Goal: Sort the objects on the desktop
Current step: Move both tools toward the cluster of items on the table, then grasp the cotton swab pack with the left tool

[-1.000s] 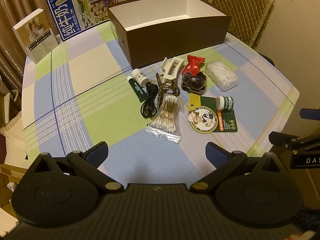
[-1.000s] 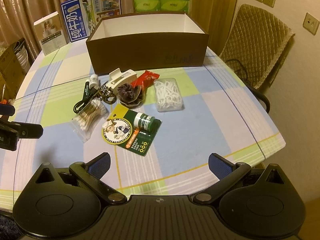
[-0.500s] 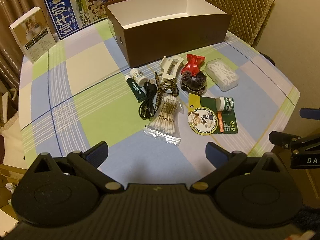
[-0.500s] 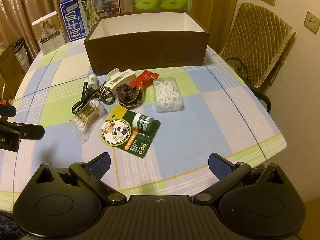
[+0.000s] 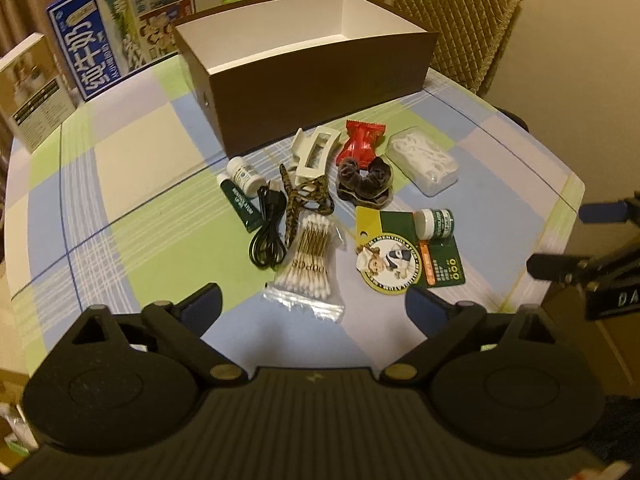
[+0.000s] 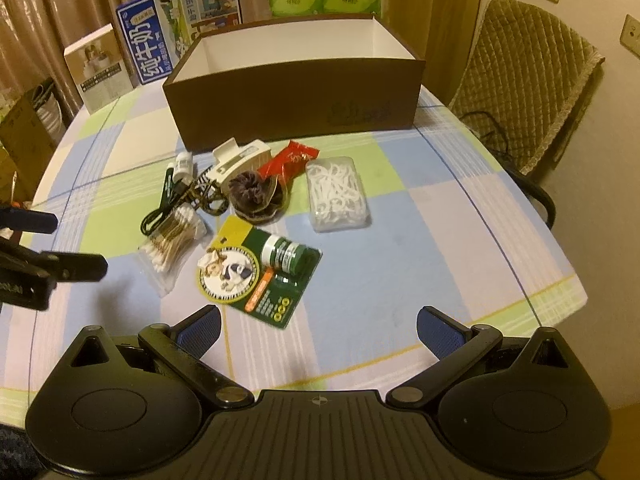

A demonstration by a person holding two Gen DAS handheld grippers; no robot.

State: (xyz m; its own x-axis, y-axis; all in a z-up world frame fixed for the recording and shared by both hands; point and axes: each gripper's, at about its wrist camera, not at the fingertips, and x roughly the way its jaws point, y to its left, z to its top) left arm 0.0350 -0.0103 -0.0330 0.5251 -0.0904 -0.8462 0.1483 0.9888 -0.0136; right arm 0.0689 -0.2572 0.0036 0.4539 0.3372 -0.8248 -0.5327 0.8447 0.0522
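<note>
Both fisheye views look steeply down and forward over their own black gripper bodies, from above the near edge of the checked table [image 5: 120, 184]. The left wrist view sits toward the near left, the right wrist view toward the near right. Each catches the other gripper at its side edge. Both share the cluster of small items mid-table and the brown box [image 6: 296, 100] toward the far edge.

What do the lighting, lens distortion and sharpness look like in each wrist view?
Left wrist view: dim, warm yellow light; fisheye bends the table edge and brown box; dark vignetted corners.
Right wrist view: same warm cast; the curved box rim bows; print on the green card is too soft to read.
</note>
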